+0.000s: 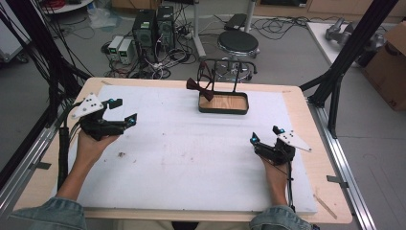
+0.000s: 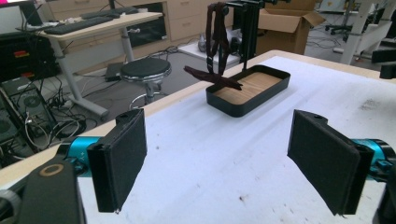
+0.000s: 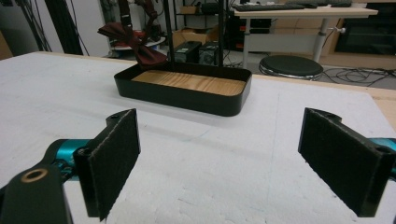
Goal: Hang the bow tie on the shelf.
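Burgundy bow tie [image 1: 200, 88] hangs far off; my left gripper [image 1: 121, 110] and right gripper [image 1: 266, 134], wide open and empty, could topple its stand [image 1: 225, 72].

Even, diffuse indoor light falls from overhead, bright on the white board [image 1: 191, 153] with no hard glare; the tray [image 3: 187, 95] casts only a soft, short shadow toward the camera, and the floor beyond the table sits dimmer. The high view is soft and low in detail; both gripper views show wide-angle stretching at the edges, with the near jaws slightly blurred and background furniture hazy.
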`<control>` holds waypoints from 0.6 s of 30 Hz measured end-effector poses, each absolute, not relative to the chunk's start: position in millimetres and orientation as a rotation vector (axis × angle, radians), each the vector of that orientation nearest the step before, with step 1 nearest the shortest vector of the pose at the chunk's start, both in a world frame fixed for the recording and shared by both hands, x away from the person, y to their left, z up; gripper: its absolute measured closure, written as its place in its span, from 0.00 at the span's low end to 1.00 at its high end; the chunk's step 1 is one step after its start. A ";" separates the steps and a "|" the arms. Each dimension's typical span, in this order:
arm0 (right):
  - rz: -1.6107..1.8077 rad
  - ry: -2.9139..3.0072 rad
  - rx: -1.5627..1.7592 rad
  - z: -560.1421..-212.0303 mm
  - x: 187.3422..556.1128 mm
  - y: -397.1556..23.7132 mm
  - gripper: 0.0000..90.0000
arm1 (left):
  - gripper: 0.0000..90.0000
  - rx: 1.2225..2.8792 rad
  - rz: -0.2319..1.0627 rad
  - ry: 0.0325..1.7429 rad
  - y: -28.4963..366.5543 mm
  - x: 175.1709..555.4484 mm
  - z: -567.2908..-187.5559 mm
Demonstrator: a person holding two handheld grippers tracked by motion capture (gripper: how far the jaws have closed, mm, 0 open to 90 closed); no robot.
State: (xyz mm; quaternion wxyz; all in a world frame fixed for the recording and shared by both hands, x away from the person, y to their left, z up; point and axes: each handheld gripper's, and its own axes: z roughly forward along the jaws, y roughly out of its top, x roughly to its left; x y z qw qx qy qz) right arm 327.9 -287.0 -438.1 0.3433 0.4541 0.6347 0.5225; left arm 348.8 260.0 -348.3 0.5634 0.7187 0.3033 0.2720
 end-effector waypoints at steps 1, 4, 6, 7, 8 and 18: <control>1.355 1.649 1.179 -438.1 327.9 -286.9 0.13 | 0.22 1.685 0.641 0.716 261.8 345.8 -350.0; 1.351 1.651 1.181 -438.0 327.7 -286.6 0.13 | 0.22 1.664 0.645 0.730 267.3 338.6 -354.4; 1.349 1.654 1.180 -438.1 327.6 -286.3 0.13 | 0.22 1.656 0.651 0.747 270.9 334.5 -356.9; 1.350 1.655 1.184 -438.1 327.4 -285.9 0.13 | 0.22 1.652 0.654 0.753 272.9 332.8 -358.2; 1.350 1.656 1.181 -438.2 327.6 -285.8 0.13 | 0.21 1.647 0.655 0.762 275.0 331.0 -359.7; 1.345 1.660 1.176 -438.3 327.7 -285.4 0.13 | 0.20 1.660 0.679 0.858 291.2 316.6 -392.3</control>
